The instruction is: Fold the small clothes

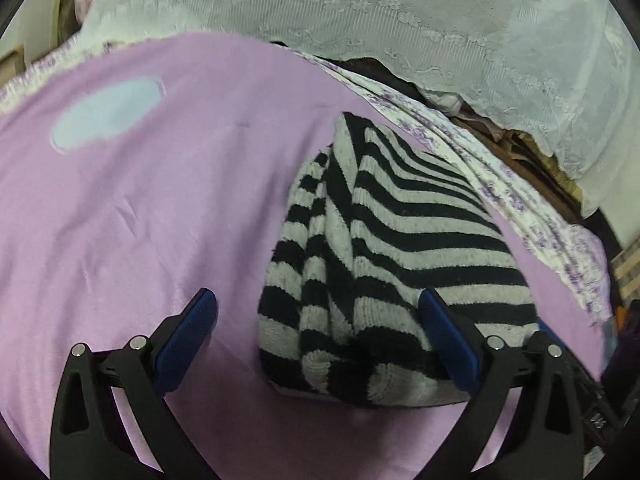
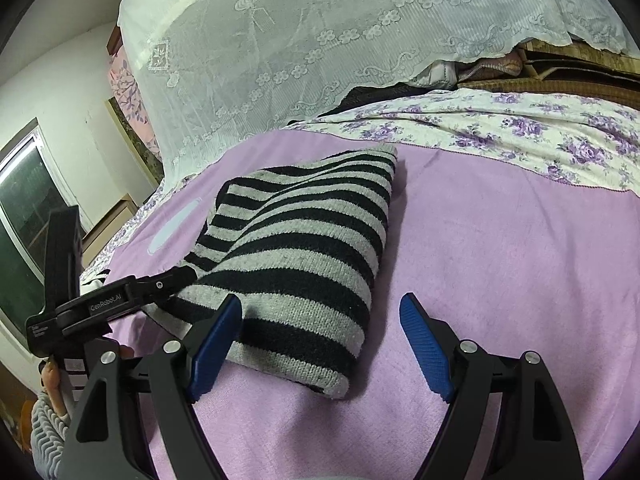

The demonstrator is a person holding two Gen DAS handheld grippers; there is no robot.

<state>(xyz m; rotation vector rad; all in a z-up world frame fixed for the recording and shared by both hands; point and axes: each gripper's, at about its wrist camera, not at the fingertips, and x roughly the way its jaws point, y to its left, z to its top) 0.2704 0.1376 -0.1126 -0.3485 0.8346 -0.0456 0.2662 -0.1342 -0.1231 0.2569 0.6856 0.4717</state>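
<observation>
A folded black-and-grey striped knit garment (image 1: 400,240) (image 2: 296,248) lies on a purple sheet (image 1: 140,220) (image 2: 500,260). My left gripper (image 1: 320,316) stands open over the garment's near end. Its right blue pad (image 1: 444,328) hovers above the knit and its left pad (image 1: 192,332) is over bare sheet. In the right wrist view, one black finger (image 2: 172,278) of that gripper reaches the garment's left edge. My right gripper (image 2: 320,320) is open too, and its left pad (image 2: 216,340) is by the garment's near corner. Neither gripper's pads press on the fabric.
A white lace curtain (image 2: 300,40) hangs behind the bed. A purple-flowered sheet (image 2: 520,128) borders the far side, with stacked dark things (image 2: 560,76) beyond it. A pale blue oval patch (image 1: 108,112) marks the purple sheet. A window (image 2: 24,216) and a person's hand (image 2: 52,384) are at the left.
</observation>
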